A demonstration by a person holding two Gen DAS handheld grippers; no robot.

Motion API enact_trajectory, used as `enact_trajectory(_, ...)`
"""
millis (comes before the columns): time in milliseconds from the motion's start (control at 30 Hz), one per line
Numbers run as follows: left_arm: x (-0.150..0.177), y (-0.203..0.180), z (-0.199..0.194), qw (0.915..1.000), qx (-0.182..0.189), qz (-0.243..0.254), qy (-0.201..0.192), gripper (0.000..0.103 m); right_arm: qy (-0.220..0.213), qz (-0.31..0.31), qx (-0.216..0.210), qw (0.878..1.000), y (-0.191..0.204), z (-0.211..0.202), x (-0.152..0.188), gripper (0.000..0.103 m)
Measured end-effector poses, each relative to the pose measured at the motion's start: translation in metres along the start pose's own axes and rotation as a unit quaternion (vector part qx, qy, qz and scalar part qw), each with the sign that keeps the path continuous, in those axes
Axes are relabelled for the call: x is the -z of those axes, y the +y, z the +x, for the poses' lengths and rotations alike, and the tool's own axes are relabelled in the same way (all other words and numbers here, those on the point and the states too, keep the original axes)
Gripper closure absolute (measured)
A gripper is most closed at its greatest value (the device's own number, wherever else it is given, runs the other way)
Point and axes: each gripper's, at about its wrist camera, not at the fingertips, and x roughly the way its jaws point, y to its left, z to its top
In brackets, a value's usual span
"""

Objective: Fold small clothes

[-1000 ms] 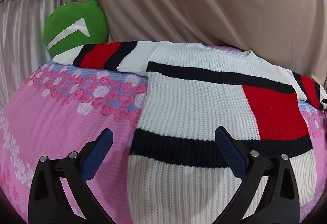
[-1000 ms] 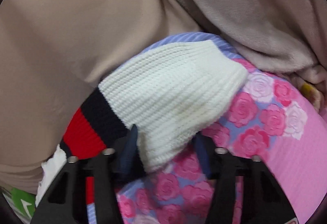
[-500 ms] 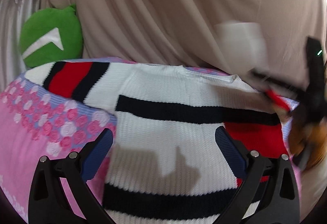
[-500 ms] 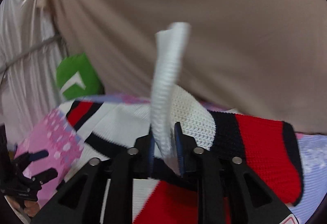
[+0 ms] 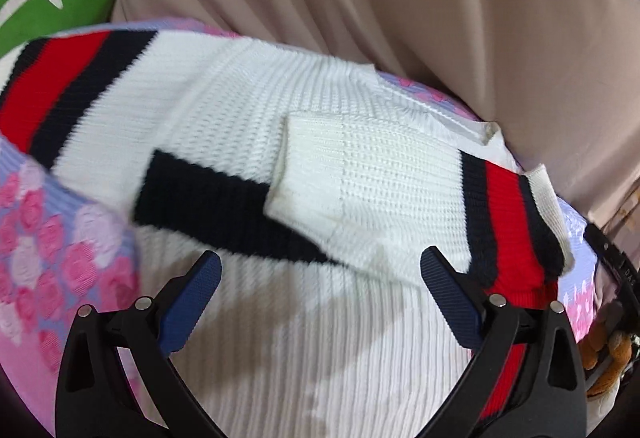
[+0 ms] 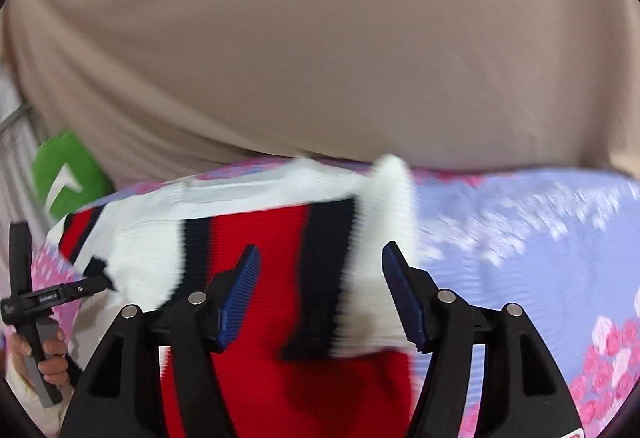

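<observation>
both spread, empty grippers, left and right, hovered over the white ribbed-knit sweater, its folded sleeve apparently lying crosswise ahead.

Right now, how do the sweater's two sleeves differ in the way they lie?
The right sleeve is folded inward across the sweater's chest; the left sleeve lies stretched outward on the floral bedspread. The right sleeve's white cuff shows fully; the left sleeve's runs out of view. Both share red and navy stripes.

sweater: chunky ribbed knit, matt | bedspread: woven cloth, raised rose pattern, seen at 9 o'clock | drape: smooth matt cloth | left gripper: matt black plastic, ridged blue pads, bright metal pins
</observation>
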Motion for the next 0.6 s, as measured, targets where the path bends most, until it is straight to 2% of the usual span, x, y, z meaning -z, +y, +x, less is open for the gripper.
enact_trajectory(67,-0.003,-0.003,0.008,1.0000,-0.004,0.001,0.005,0.021,0.023,0.021,0.006,0.999,-0.016,0.017,0.001,0.040)
enact_trajectory(133,-0.008,-0.008,0.014,0.9999,-0.013,0.007,0.000,0.043,0.043,0.028,0.006,0.999,-0.024,0.031,-0.001,0.040)
enact_trajectory(167,-0.012,-0.010,0.017,0.9998,-0.018,0.011,0.001,0.067,0.053,0.026,0.004,0.998,-0.023,0.040,-0.001,0.041)
enact_trajectory(200,-0.016,-0.012,0.018,0.9997,-0.020,0.012,0.000,0.091,0.063,0.020,0.002,0.998,-0.019,0.049,-0.001,0.058)
enact_trajectory(233,-0.020,-0.014,0.017,0.9998,-0.017,0.013,-0.001,0.096,0.069,0.011,0.000,0.998,-0.013,0.053,-0.002,0.086)
enact_trajectory(267,-0.025,-0.016,0.014,0.9997,-0.017,0.014,-0.008,0.096,0.066,0.005,-0.003,0.998,-0.007,0.053,-0.005,0.088)
enact_trajectory(300,-0.032,-0.021,0.006,0.9994,-0.015,0.020,-0.024,0.096,0.041,0.005,-0.012,0.999,0.000,0.042,-0.011,0.089)
enact_trajectory(400,-0.047,-0.037,-0.033,0.9939,-0.015,0.047,-0.099,0.097,-0.068,0.019,-0.069,0.995,0.006,-0.014,-0.025,0.090)
enact_trajectory(467,-0.051,-0.043,-0.054,0.9885,-0.017,0.057,-0.139,0.097,-0.107,0.037,-0.073,0.991,-0.002,-0.031,-0.025,0.091)
enact_trajectory(500,-0.049,-0.043,-0.054,0.9878,-0.020,0.060,-0.143,0.096,-0.098,0.045,-0.054,0.993,-0.011,-0.022,-0.023,0.091)
enact_trajectory(533,-0.047,-0.044,-0.046,0.9883,-0.026,0.065,-0.135,0.096,-0.067,0.042,-0.026,0.997,-0.018,-0.003,-0.018,0.091)
enact_trajectory(600,-0.038,-0.044,-0.010,0.9906,-0.057,0.078,-0.096,0.096,0.029,0.035,0.043,0.998,-0.032,0.053,0.002,0.093)
